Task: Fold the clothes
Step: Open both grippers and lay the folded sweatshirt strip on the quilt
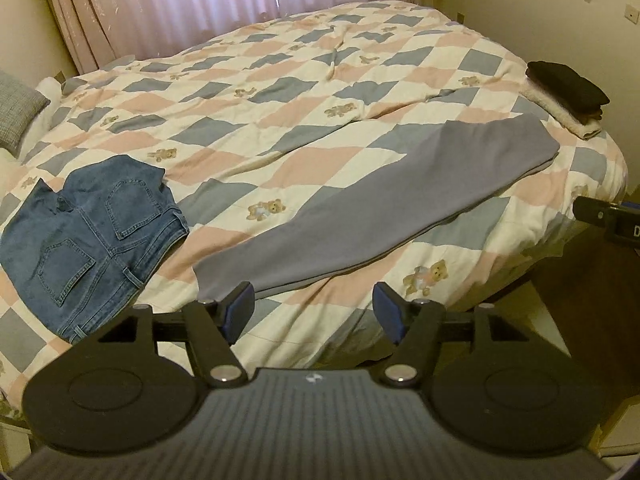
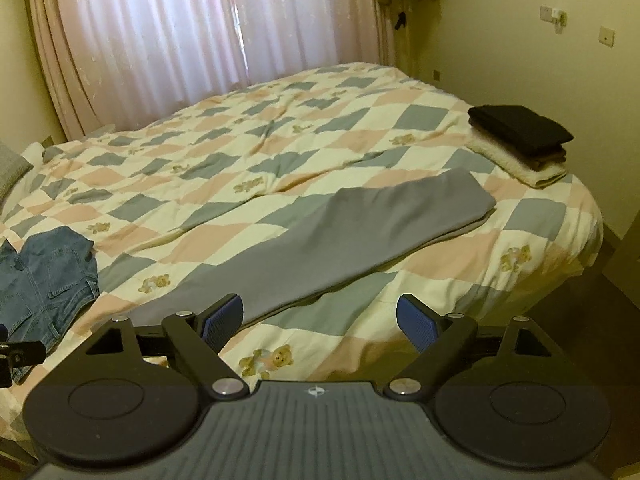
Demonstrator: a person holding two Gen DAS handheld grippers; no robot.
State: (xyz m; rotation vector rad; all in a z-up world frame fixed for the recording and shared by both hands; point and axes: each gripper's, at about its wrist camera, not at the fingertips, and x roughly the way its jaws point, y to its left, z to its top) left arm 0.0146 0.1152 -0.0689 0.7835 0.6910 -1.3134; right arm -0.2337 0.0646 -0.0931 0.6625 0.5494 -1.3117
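Note:
A long grey garment [image 1: 372, 208] [image 2: 332, 240], folded lengthwise, lies diagonally across the near half of the bed. Blue jeans [image 1: 88, 240] [image 2: 44, 280] lie crumpled at the left, back pockets up. My left gripper [image 1: 314, 312] is open just above the near end of the grey garment, nothing between its blue pads. My right gripper [image 2: 320, 320] is open too, hovering over the quilt beside the garment's near edge. Part of the right gripper shows at the right edge of the left wrist view.
The bed carries a checked quilt [image 1: 280, 92] [image 2: 248, 152] with teddy bears. A stack of folded clothes [image 1: 568, 96] [image 2: 524, 140], black on top of cream, sits at the far right corner. Pink curtains [image 2: 180, 40] hang behind; a grey pillow [image 1: 16, 108] lies at the left.

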